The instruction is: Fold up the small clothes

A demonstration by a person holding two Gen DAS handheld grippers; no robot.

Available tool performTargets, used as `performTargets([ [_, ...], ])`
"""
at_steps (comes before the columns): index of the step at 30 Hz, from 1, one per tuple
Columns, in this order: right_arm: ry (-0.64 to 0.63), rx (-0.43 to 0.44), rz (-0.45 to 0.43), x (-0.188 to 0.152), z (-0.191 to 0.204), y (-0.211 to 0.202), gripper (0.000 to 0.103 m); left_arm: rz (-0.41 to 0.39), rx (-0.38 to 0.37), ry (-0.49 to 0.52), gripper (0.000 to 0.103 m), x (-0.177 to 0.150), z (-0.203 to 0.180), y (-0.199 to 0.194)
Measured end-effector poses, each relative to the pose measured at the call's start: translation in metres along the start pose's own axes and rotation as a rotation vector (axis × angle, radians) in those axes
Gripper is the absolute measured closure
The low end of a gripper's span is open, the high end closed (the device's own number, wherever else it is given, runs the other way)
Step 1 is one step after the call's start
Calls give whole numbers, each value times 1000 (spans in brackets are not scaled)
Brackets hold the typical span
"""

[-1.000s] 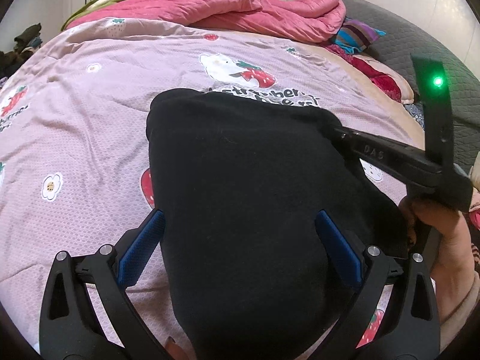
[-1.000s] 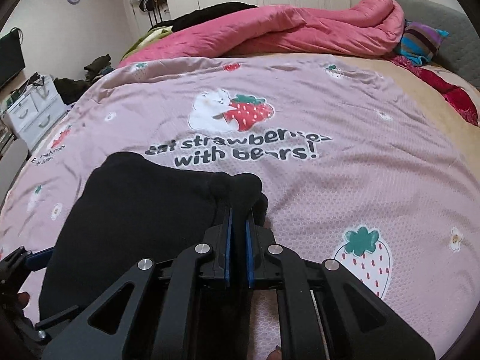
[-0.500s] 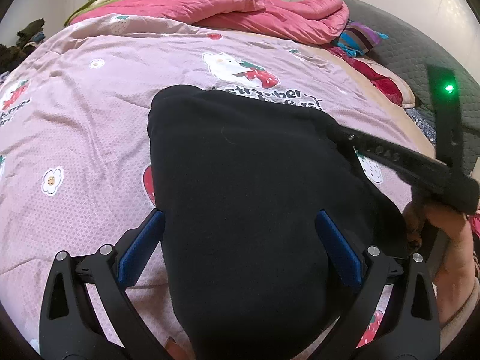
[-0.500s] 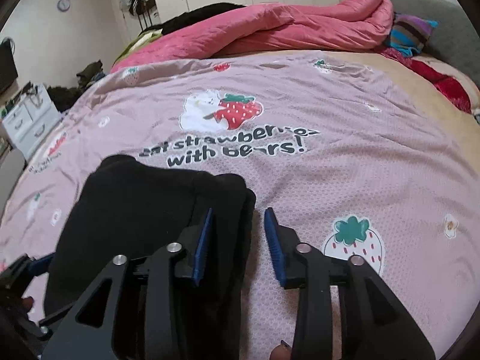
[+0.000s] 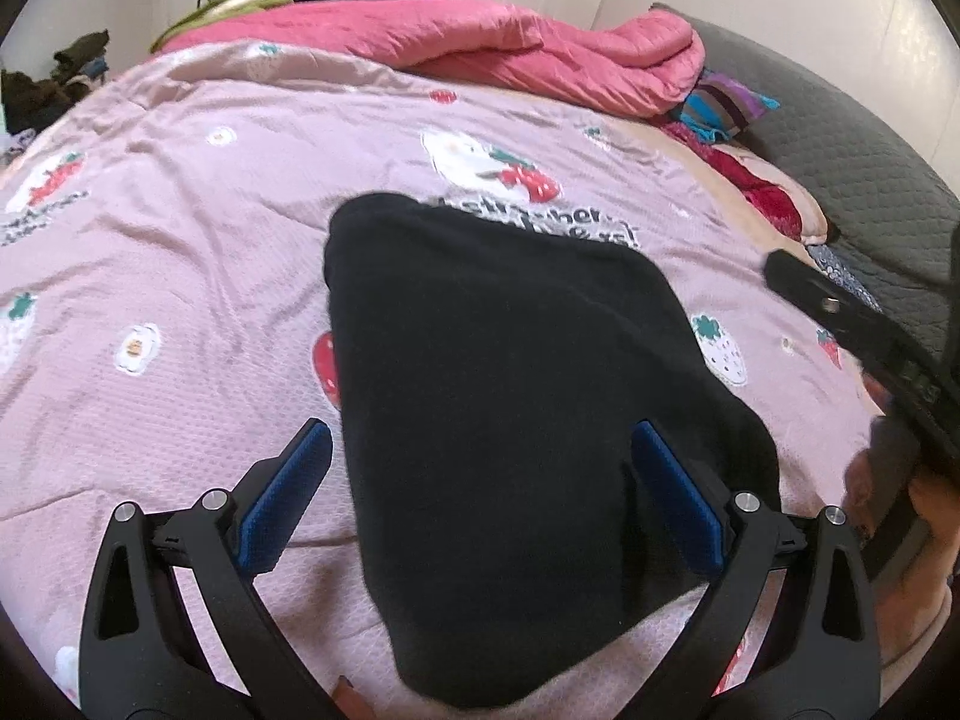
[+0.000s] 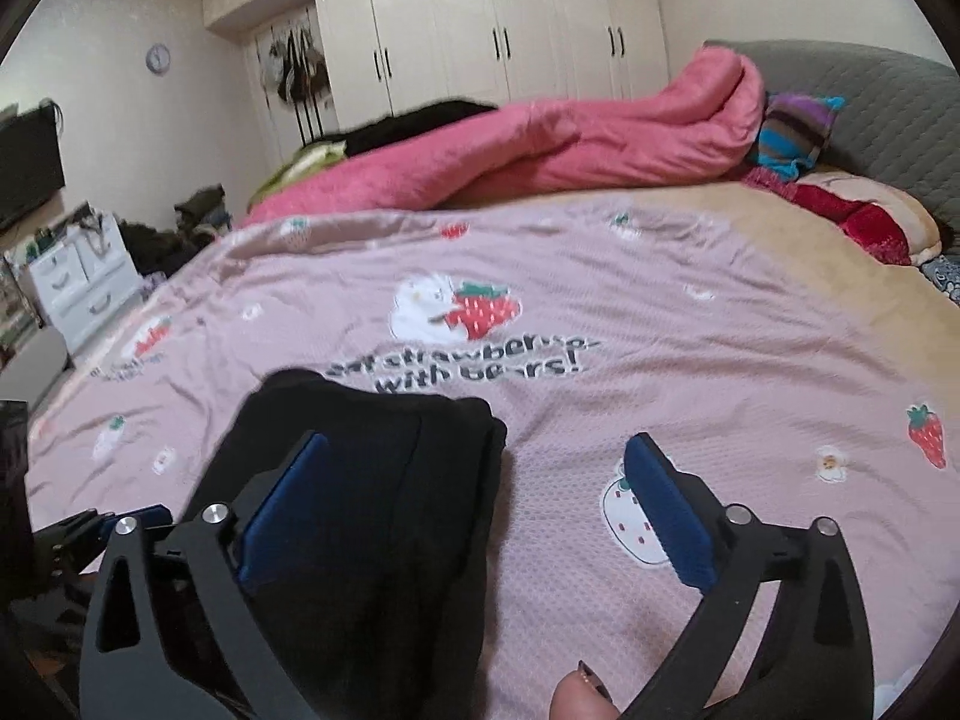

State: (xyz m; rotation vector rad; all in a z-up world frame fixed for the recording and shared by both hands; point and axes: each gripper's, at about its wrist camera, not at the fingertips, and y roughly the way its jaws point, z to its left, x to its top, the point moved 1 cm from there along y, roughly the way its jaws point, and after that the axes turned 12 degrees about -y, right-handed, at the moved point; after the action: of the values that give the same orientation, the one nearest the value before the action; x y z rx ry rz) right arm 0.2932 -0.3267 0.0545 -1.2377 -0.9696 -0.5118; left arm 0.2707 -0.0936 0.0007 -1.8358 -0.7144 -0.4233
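Note:
A black garment (image 5: 516,396) lies folded into a thick block on the pink strawberry bedspread (image 5: 180,276). My left gripper (image 5: 480,480) is open and hangs above the garment's near part, its blue pads on either side of it. My right gripper (image 6: 474,492) is open and empty above the garment's right edge (image 6: 420,480), with its left pad over the cloth and its right pad over the bedspread (image 6: 720,372). In the left wrist view the right gripper (image 5: 852,324) shows at the right edge, clear of the garment.
A rolled pink quilt (image 6: 540,150) lies across the far side of the bed. Striped and red cloths (image 6: 798,132) sit by the grey headboard (image 6: 888,102). White drawers (image 6: 78,276) and wardrobes (image 6: 480,30) stand beyond the bed.
My right gripper was shut on the garment's far right corner, then opened, let it go and pulled back and up. The garment now lies flat. My left gripper stayed open.

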Motion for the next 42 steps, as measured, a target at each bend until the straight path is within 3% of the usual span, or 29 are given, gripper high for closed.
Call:
performTargets([
  [3,23,38,-50,2,3,-20,4,-39,22,11,9,-1,0,-13],
  [10,-19,16,-133,-3,18,-61,4,-115,13,31,9,-5,0,-52],
  [25,-97,-10,-196,-41,53,-124,4,-196,5,33,9,-34,17,-109],
  [33,-111,-32,-172,-78,78,-137,4,-180,26,37,9,-66,37,-116],
  [42,-41,-28,-72,-120,80,-135,4,-174,7,23,9,-99,55,-118],
])
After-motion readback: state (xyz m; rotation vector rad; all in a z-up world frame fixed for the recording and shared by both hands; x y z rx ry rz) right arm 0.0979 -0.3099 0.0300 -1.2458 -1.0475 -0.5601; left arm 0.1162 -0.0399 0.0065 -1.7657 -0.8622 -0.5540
